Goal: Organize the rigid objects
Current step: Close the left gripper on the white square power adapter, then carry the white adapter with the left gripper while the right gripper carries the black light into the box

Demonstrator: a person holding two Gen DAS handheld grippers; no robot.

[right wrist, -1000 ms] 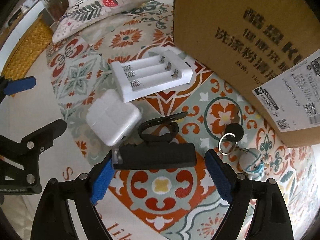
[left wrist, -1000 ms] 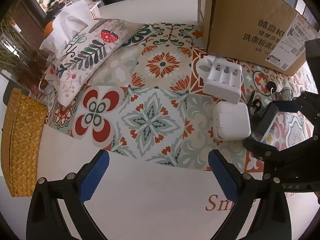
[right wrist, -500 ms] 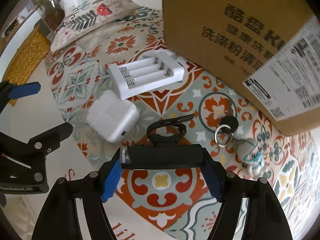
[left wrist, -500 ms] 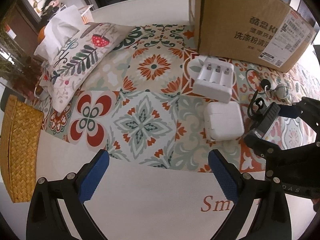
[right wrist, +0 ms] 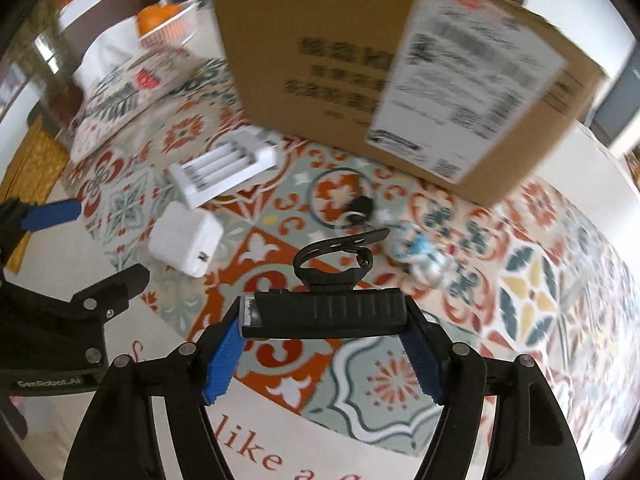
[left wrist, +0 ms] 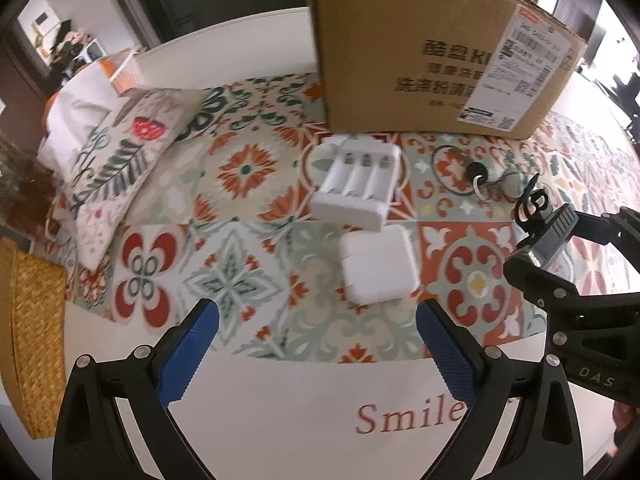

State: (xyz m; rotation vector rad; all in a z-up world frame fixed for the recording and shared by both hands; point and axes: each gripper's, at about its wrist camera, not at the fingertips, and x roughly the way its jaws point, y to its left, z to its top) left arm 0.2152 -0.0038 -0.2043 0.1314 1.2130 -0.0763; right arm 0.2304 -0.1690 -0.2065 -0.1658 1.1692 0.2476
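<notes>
Surface [left wrist: 248,420] white, w/ patterned tile mat [left wrist: 248,168] covering most of it; all loose items sit on the mat, prob. to keep them in one work zone.

Cardboard box [left wrist: 420,52] stands upright at far edge of mat, open side not visible from either view, so can't confirm it's the drop target; likely destination judging by task.

Pillow [left wrist: 116,160] far left, woven basket [left wrist: 32,328] at left edge, both well apart from small items.

Battery charger [left wrist: 356,182], white, empty slots up, just in front of box. Power adapter [left wrist: 376,264], white, lies flat just beside charger, nearer side.

Black light w/ strap loop [right wrist: 326,314] is lifted off mat, held crosswise, blue pads on its two short ends; end grip keeps strap free above.

Keychain w/ small figure [right wrist: 416,252] on mat, near box.

Right hand-held gripper [right wrist: 326,344]: clamped on the light. Left hand-held gripper [left wrist: 316,344]: spread wide, empty, hovering over near mat edge, adapter lying ahead of it; likely next pick.
</notes>
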